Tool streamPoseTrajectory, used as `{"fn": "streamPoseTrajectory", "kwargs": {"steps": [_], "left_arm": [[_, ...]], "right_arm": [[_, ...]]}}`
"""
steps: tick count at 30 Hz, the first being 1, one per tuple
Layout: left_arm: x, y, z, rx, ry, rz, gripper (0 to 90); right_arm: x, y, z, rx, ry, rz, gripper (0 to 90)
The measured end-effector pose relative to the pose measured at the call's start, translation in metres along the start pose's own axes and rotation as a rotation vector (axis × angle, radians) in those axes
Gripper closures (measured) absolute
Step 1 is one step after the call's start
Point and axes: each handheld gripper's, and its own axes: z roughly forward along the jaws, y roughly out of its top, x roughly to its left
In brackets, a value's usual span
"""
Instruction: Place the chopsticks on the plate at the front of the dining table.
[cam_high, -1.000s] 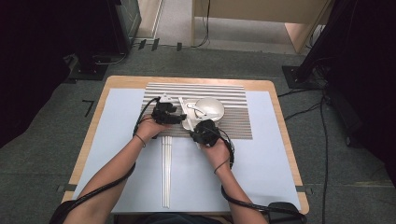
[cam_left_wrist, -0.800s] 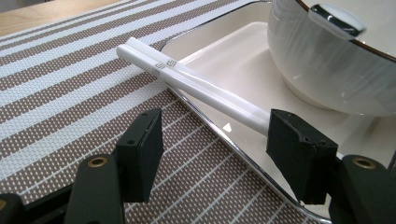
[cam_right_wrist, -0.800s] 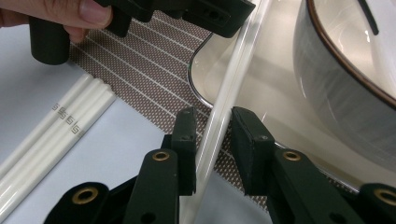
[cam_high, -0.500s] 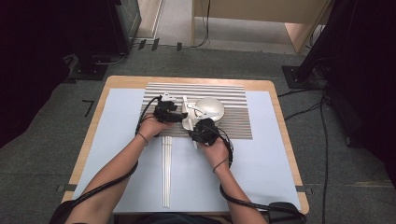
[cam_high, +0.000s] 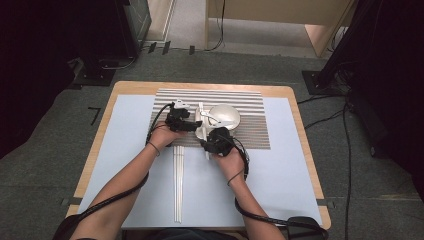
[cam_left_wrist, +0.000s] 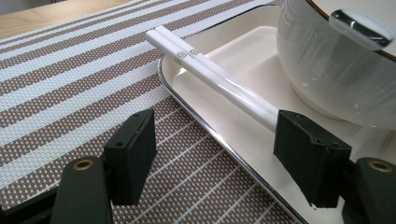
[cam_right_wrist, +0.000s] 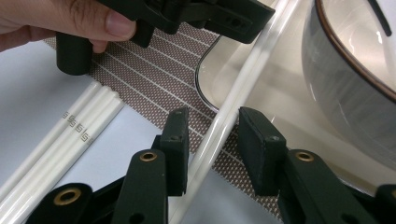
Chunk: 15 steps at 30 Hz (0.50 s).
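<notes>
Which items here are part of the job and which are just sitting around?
In the job:
- white chopsticks laid across the tray, between both grippers' open jaws, which have just been opening
- left gripper
- right gripper
- bowl on the tray

Lying about:
- spare chopsticks on the blue sheet
- striped placemat

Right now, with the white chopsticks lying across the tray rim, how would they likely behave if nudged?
The white chopsticks look glossy and rounded, so they would probably slide or roll. They bridge the tray rim, so they may tip off. They look stiff and straight, unlikely to bend.
</notes>
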Motion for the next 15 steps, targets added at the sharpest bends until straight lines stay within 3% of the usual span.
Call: {"fn": "streamPoseTrajectory", "kwargs": {"steps": [15], "left_arm": [[-0.002, -0.0002, 0.0042, 0.0, 0.012, 0.0, 24.9]], "right_arm": [[0.001, -0.0009, 0.0001, -0.006, 0.005, 0.001, 60.1]]}}
